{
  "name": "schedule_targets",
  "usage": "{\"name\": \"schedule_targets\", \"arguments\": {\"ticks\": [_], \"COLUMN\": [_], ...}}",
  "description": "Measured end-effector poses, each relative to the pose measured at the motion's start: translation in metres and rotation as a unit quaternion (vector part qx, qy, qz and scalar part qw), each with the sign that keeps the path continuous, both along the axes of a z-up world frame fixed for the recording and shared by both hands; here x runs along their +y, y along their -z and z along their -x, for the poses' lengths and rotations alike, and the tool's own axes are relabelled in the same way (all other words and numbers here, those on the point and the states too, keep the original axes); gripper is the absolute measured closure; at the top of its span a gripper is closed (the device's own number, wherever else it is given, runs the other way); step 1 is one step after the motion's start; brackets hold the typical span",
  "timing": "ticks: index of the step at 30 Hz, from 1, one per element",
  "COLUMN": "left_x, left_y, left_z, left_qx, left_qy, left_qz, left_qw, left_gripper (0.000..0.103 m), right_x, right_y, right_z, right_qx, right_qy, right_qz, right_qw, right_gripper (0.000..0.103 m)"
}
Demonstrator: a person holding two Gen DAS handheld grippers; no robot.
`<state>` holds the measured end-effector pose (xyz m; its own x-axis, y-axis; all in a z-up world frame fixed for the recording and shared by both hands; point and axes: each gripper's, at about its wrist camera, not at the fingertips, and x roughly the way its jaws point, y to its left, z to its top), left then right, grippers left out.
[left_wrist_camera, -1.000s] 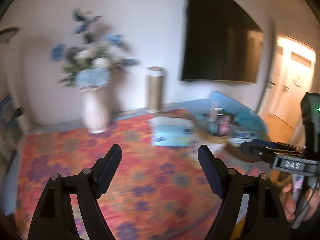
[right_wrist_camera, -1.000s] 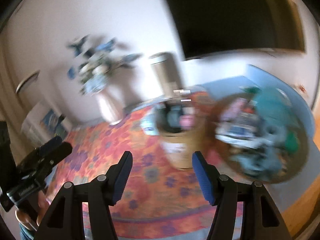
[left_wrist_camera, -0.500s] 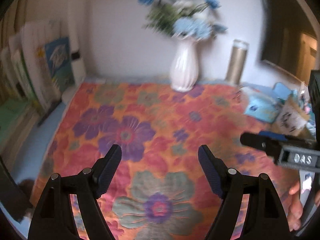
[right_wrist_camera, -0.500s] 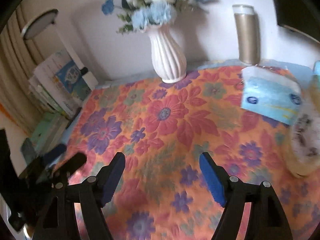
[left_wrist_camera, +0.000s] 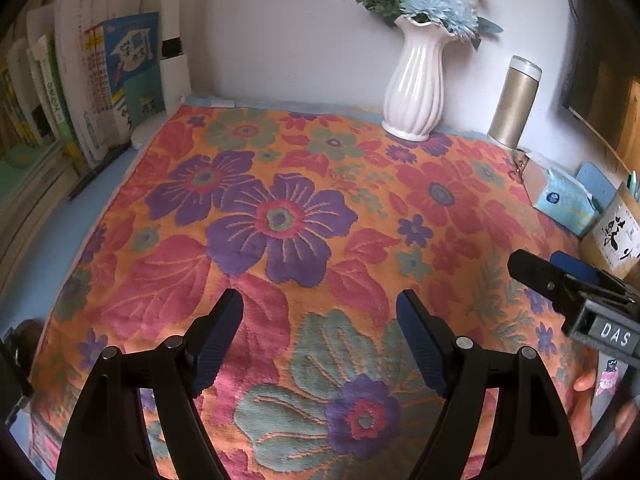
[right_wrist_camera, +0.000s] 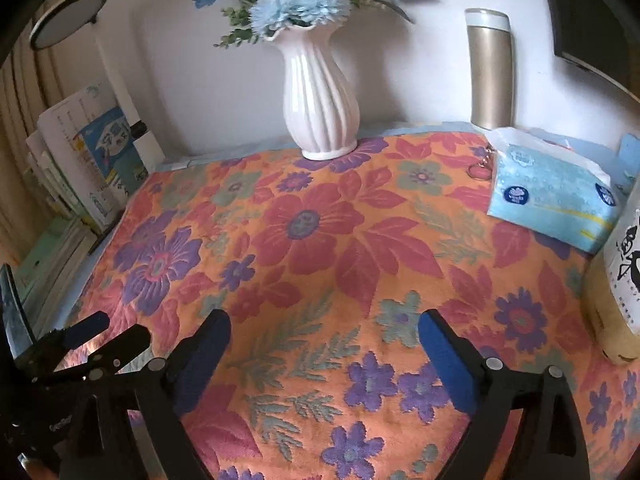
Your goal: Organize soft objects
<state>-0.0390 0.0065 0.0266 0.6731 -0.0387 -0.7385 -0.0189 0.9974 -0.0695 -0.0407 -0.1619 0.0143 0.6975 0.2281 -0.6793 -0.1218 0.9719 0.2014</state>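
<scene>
Snagging is the likeliest trouble: the flowered cloth of orange, red and purple woven terry (left_wrist_camera: 288, 216) lies spread flat over the blue tabletop (left_wrist_camera: 60, 216), and a pinch taken too deep into the middle would drag the whole sheet instead of lifting an edge. On its far border stands the white ribbed ceramic vase of blue and white artificial flowers (right_wrist_camera: 320, 96), tall and narrow-footed, so any hard pull on the cloth could tip it. The gold cylindrical metal flask with a white cap (right_wrist_camera: 490, 68) stands just beyond that same edge (whether its base touches the fabric I cannot tell), and the light blue soft plastic tissue pack (right_wrist_camera: 548, 196) rests on the cloth's right side, touching a tan paper-wrapped container (right_wrist_camera: 616, 280); both would slide with it.

The left gripper (left_wrist_camera: 320, 340) hangs over the cloth's near half, its jaws well apart with nothing between them. The right gripper (right_wrist_camera: 324, 356) is empty too, its jaws having just been opening to a wide spread above the leaf pattern. Neither presses on the fabric, as far as I can judge.

The cloth looks thick and raised in relief, limp, likely to bunch. Books (left_wrist_camera: 100, 80) stand upright at the left.
</scene>
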Motion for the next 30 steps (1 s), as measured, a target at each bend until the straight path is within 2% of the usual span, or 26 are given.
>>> {"name": "schedule_targets", "arguments": {"ticks": [6,13,30], "left_x": [0.006,0.006,0.006], "left_y": [0.000,0.001,0.003], "left_z": [-0.001,-0.002,-0.005], "left_qx": [0.002,0.005,0.012], "left_qy": [-0.004,-0.007,-0.007], "left_qz": [0.016,0.018,0.014], "left_qw": [0.9999,0.9998,0.9998], "left_gripper": [0.022,0.022,0.022], "right_x": [0.015,0.009,0.009], "right_y": [0.000,0.002,0.003], "right_z": [0.004,0.002,0.001], "right_qx": [-0.004,0.004,0.005], "right_qy": [-0.015,-0.006,-0.008], "right_qz": [0.041,0.024,0.028], "right_qw": [0.999,1.000,1.000], "right_gripper": [0.009,0.008,0.008]}}
